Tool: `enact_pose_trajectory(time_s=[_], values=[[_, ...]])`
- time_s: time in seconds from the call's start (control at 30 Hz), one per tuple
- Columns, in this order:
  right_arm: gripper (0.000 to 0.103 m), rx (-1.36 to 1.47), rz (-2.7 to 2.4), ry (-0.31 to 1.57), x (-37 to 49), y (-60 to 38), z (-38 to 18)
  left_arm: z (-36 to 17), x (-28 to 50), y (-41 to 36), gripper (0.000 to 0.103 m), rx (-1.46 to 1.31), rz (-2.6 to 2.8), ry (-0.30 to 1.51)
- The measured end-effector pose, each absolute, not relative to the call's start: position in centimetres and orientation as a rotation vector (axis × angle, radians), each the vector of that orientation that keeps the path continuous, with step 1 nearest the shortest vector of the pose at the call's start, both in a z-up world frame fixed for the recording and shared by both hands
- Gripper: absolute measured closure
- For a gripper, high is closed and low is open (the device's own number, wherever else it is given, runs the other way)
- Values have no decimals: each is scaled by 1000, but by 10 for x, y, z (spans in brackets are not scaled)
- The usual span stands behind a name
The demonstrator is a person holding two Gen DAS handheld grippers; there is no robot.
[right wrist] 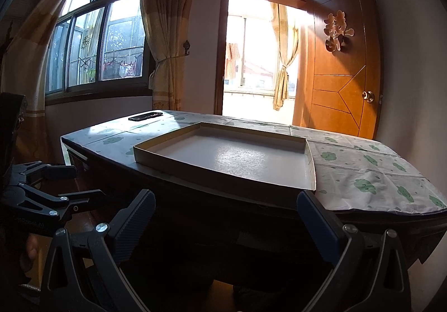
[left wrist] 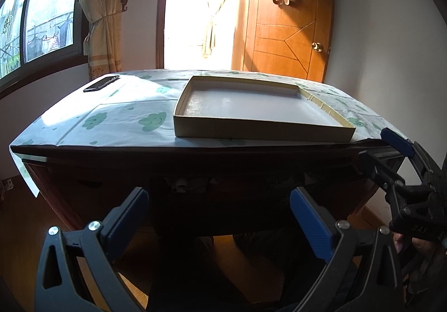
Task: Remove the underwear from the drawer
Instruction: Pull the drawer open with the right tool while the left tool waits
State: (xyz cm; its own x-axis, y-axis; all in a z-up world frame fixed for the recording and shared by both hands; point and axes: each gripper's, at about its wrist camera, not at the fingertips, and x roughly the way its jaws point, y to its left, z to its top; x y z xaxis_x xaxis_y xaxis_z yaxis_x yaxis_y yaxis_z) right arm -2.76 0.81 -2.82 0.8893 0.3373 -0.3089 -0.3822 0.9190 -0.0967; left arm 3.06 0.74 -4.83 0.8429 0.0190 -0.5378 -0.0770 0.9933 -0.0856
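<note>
A sunlit room with an open door; ahead of both tongs a cloth-covered counter carries an empty cardboard tray, presumably awaiting the underwear, which is not visible. Left tongs and right tongs gape wide, holding nothing, before the dark drawer front.

Both grippers held low before the table, jaws spread

The left gripper faces the table's dark front, blue pads wide apart. On the cloth with its green clouds sits a shallow box, nothing in it, and a phone lies at the far left corner. The right gripper reaches in from the right, one fingertip touching the table edge
</note>
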Motion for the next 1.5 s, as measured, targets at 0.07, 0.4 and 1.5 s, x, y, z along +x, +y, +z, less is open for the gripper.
enact_pose_trajectory(time_s=[0.07,0.4,1.5], values=[[0,-180,401,267,-23,9,-35,-49,31,10,0,-107,60,566],[1,-322,507,0,-8,21,-84,-55,34,19,0,-137,63,574],[1,-551,512,-190,23,17,-111,-63,34,24,0,-168,78,597]])
